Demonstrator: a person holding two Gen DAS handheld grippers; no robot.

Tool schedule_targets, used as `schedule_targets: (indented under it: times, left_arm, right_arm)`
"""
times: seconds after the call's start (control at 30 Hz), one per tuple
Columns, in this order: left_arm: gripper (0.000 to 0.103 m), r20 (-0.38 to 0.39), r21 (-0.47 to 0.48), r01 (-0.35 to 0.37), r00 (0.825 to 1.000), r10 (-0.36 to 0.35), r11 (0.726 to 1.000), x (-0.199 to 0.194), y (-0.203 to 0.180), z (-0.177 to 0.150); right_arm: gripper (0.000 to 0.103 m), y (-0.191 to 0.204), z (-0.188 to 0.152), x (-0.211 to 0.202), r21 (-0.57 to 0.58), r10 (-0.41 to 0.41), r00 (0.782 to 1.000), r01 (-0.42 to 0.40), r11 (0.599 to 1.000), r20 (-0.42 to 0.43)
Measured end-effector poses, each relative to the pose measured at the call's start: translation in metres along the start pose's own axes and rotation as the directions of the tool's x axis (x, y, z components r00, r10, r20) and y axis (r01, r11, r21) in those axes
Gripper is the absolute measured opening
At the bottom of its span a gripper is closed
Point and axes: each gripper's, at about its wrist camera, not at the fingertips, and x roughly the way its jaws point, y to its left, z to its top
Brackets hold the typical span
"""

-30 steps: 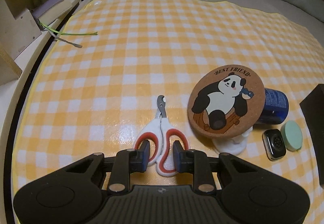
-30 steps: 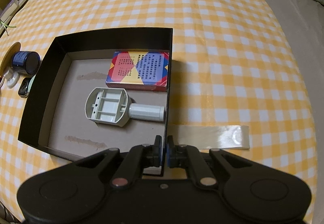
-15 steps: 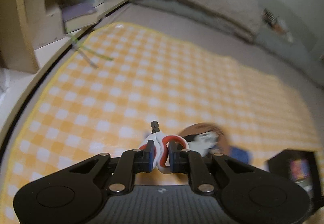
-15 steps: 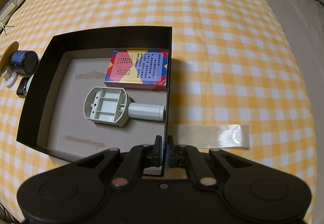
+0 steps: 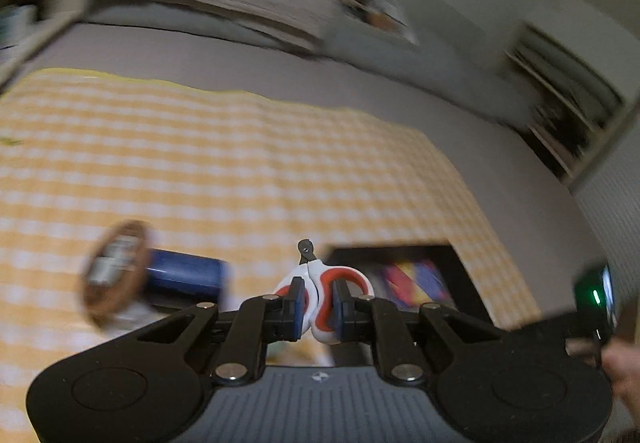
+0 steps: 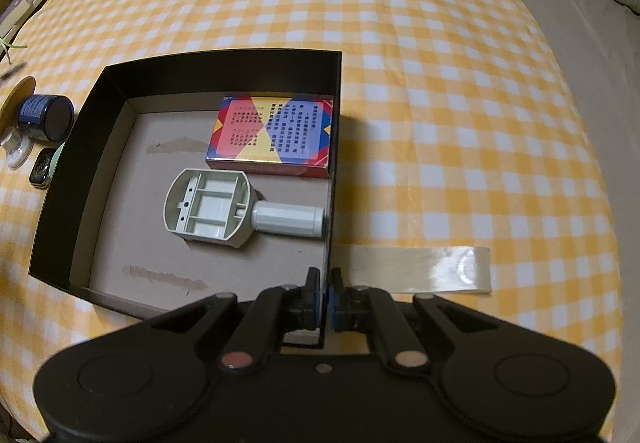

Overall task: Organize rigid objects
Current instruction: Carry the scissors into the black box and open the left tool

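- Two grippers are in view, each clamped on something.
- The left gripper [image 5: 317,309] grasps the scissors [image 5: 320,283] by the red-and-white handle loops; the loops sit pressed between the two fingers.
- The scissors are held above the yellow checked cloth [image 5: 240,171]. Their long axis runs straight forward along the fingers, with the short dark blade tip pointing away from the camera.
- Beyond the blade tip, slightly right, lies the black box [image 5: 460,267]. The left wrist view is motion-blurred, so finer detail cannot be told.
- To the left of the scissors in that view are the round cork coaster [image 5: 116,275] and the blue jar [image 5: 184,277], the jar lying on its side.
- The right gripper [image 6: 325,293] is clenched on the right wall of the black box [image 6: 96,115], near its front corner.
- Inside the box lie a colourful card box [image 6: 272,135] against the right wall and a grey plastic tool [image 6: 240,209], its cylindrical handle pointing right.
- A strip of clear tape [image 6: 420,269] lies on the cloth just beside the box.
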Motion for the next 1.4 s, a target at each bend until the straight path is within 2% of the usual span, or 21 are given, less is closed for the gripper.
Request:
schedule_targets:
  times: [0.1,0.27,0.37,0.57,0.67,0.73,0.8,0.83,0.93,0.97,1.0,1.07,1.27,1.4]
  left_arm:
    - [0.015,-0.064,0.090,0.043,0.997,-0.037,0.995,0.024,-0.037,-0.011]
    - [0.015,-0.165,0.215,0.081,0.985,-0.046,0.973,0.070,-0.079,-0.022]
    - [0.015,-0.191,0.287,0.070,0.981,-0.014,0.955,0.095,-0.096,-0.024]
    - [0.016,-0.190,0.413,0.019,0.980,0.066,0.910,0.131,-0.111,-0.023]
    - [0.016,-0.212,0.436,0.000,0.972,0.103,0.900,0.149,-0.109,-0.023]
    - [0.023,-0.220,0.441,-0.012,0.968,0.121,0.897,0.156,-0.106,-0.025]
    - [0.043,-0.228,0.438,-0.018,0.965,0.130,0.899,0.158,-0.102,-0.025]
    - [0.048,-0.237,0.428,-0.013,0.963,0.126,0.904,0.157,-0.100,-0.024]
    - [0.064,-0.247,0.394,0.013,0.965,0.092,0.919,0.151,-0.095,-0.022]
    - [0.077,-0.249,0.389,0.023,0.965,0.081,0.921,0.147,-0.096,-0.022]
    - [0.085,-0.249,0.386,0.030,0.966,0.073,0.922,0.144,-0.097,-0.021]
    - [0.094,-0.242,0.384,0.046,0.969,0.053,0.922,0.137,-0.100,-0.023]
    - [0.103,-0.223,0.380,0.059,0.974,0.030,0.923,0.113,-0.112,-0.028]
    - [0.103,-0.217,0.375,0.058,0.976,0.027,0.925,0.100,-0.115,-0.033]
  right_arm:
    - [0.004,0.001,0.000,-0.001,0.001,0.001,1.000,-0.001,1.000,0.000]
    - [0.004,-0.002,0.000,0.000,0.000,0.004,1.000,-0.004,1.000,0.001]
    - [0.004,-0.003,-0.001,-0.001,0.002,0.008,1.000,-0.008,1.000,0.004]
    - [0.004,-0.004,-0.001,-0.003,0.003,0.011,1.000,-0.011,1.000,0.003]
    - [0.004,-0.003,-0.001,-0.002,0.004,0.011,1.000,-0.011,1.000,0.003]
    - [0.004,-0.003,-0.001,-0.002,0.004,0.012,1.000,-0.012,1.000,0.004]
    - [0.004,-0.004,-0.001,-0.003,0.005,0.017,1.000,-0.017,1.000,0.005]
    - [0.005,-0.004,-0.001,-0.003,0.004,0.018,1.000,-0.018,1.000,0.004]
    - [0.005,-0.004,-0.001,-0.004,0.002,0.020,1.000,-0.020,1.000,0.003]
    - [0.005,-0.005,-0.001,-0.003,0.001,0.019,1.000,-0.019,1.000,0.002]
    - [0.005,-0.005,-0.001,-0.003,-0.001,0.018,1.000,-0.018,1.000,0.002]
    - [0.005,-0.004,-0.001,-0.004,-0.002,0.015,1.000,-0.015,1.000,0.001]
    - [0.005,-0.005,-0.001,-0.003,-0.003,0.016,1.000,-0.016,1.000,0.003]
    - [0.005,-0.006,0.000,-0.002,-0.003,0.015,1.000,-0.015,1.000,0.004]
